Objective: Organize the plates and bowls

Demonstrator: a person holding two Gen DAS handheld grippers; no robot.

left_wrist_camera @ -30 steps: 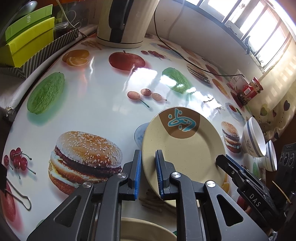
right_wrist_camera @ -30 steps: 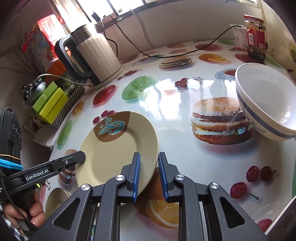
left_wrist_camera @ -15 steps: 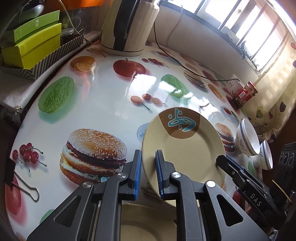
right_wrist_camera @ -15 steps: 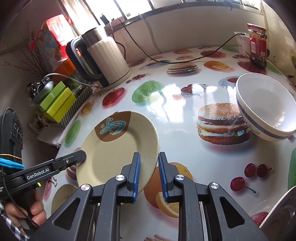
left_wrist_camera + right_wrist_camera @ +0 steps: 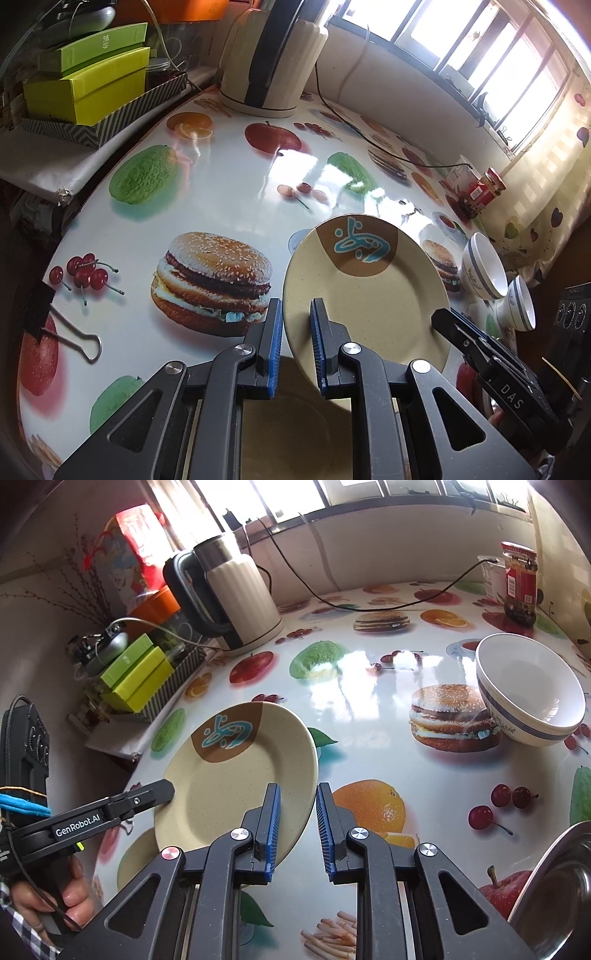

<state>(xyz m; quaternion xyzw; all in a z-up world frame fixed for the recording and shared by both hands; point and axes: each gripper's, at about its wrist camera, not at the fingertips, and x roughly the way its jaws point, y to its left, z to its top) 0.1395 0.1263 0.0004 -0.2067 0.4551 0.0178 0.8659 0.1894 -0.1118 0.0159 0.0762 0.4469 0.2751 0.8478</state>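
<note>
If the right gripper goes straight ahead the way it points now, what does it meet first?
Probably nothing soon: the right gripper holds the plate at its left; ahead lies the printed table. Depth unclear.

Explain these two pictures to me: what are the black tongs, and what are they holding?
They are hand-held grippers, one in each of a person's hands, each carrying a camera looking along its fingers. The left gripper pinches one edge of the beige round plate with a blue-and-brown motif; the right gripper pinches the opposite edge. The plate is tilted above the fruit-and-burger printed table. Also there: a white bowl with blue band, a cream electric kettle, a red-lidded jar.
</note>
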